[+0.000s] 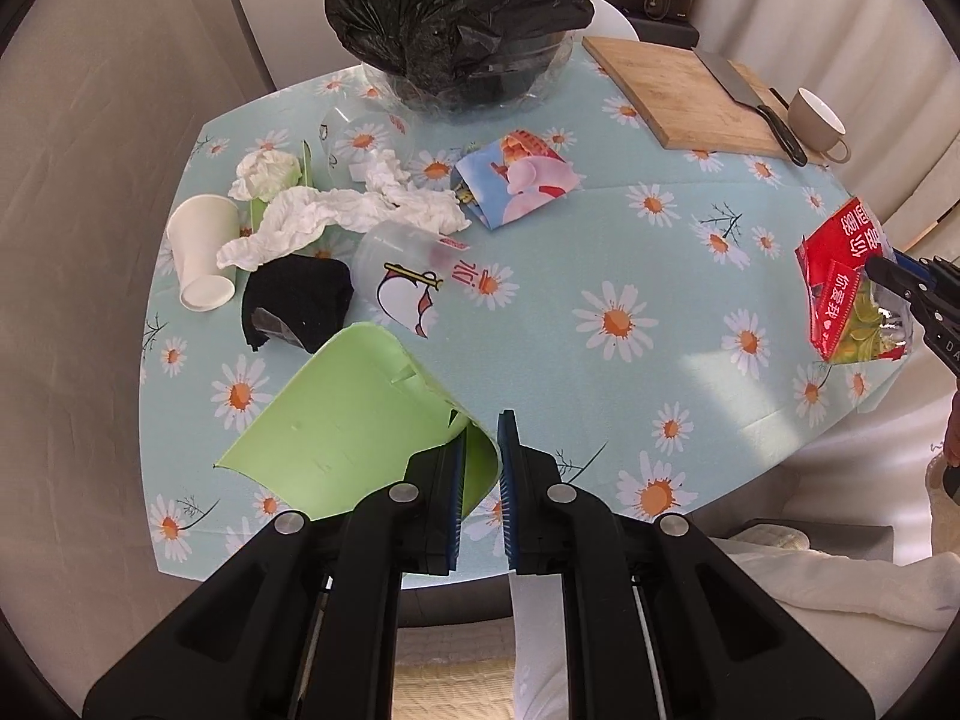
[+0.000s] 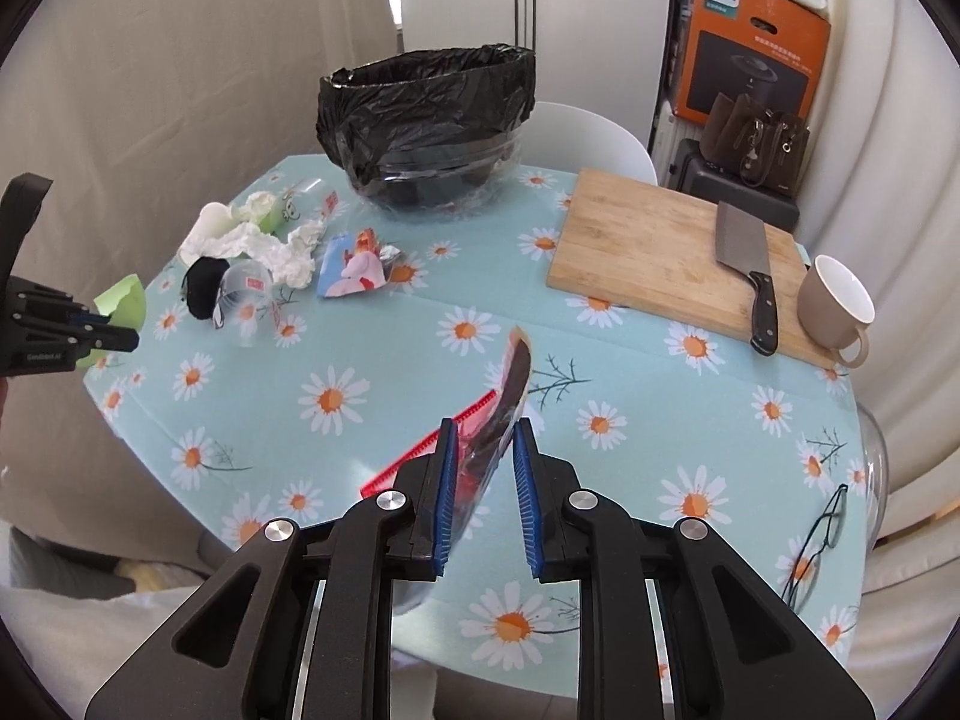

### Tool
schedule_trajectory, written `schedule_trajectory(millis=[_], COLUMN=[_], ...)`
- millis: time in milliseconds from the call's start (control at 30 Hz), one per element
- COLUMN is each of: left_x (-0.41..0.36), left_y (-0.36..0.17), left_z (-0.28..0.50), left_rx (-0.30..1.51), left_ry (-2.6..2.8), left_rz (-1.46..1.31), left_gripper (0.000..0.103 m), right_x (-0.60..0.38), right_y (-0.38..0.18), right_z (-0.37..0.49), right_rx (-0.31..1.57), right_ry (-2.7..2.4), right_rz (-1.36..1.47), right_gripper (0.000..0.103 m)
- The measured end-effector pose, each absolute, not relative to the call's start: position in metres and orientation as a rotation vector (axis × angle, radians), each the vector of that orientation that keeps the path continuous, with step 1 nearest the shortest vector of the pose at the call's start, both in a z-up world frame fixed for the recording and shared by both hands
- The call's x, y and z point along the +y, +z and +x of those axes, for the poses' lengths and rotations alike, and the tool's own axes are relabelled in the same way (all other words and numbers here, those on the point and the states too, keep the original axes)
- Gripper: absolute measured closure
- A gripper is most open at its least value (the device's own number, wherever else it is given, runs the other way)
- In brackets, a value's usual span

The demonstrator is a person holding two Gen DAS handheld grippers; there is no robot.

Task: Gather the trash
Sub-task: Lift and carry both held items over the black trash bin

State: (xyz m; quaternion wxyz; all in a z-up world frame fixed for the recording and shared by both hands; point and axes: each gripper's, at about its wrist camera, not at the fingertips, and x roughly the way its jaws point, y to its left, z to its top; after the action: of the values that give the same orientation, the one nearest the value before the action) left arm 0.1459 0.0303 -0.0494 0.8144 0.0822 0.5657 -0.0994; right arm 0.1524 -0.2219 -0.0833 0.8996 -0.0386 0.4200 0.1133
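Observation:
My left gripper (image 1: 482, 444) is shut on a curled green foam sheet (image 1: 354, 414) and holds it above the table's near left; it shows in the right wrist view (image 2: 123, 300). My right gripper (image 2: 485, 438) is shut on a red snack bag (image 2: 486, 420) above the table; the bag shows in the left wrist view (image 1: 846, 288). The bin lined with a black bag (image 1: 462, 18) stands at the far edge (image 2: 429, 126). Crumpled tissues (image 1: 336, 210), a paper cup (image 1: 201, 252), a clear plastic cup (image 1: 408, 276), a black cloth (image 1: 297, 300) and a colourful wrapper (image 1: 516, 177) lie at the left.
A wooden cutting board (image 2: 660, 252) with a cleaver (image 2: 747, 258) and a beige mug (image 2: 837, 306) sit at the right. Glasses (image 2: 822, 534) lie near the right edge. A white chair (image 2: 594, 132) stands behind the table with the daisy cloth (image 2: 372, 396).

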Motion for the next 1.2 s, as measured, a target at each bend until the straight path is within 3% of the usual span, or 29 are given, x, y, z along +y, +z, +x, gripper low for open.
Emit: schedule_trajectory(millis=[1200], left_x=[0.04], left_y=[0.073], left_z=[0.33], left_rx=[0.908], left_ry=[-0.445], left_rz=[0.265], left_gripper=[0.092], right_x=[-0.17], right_y=[0.05], right_z=[0.296], right_rx=[0.57], right_ry=[0.168], right_rz=[-0.023], right_gripper=[0.096])
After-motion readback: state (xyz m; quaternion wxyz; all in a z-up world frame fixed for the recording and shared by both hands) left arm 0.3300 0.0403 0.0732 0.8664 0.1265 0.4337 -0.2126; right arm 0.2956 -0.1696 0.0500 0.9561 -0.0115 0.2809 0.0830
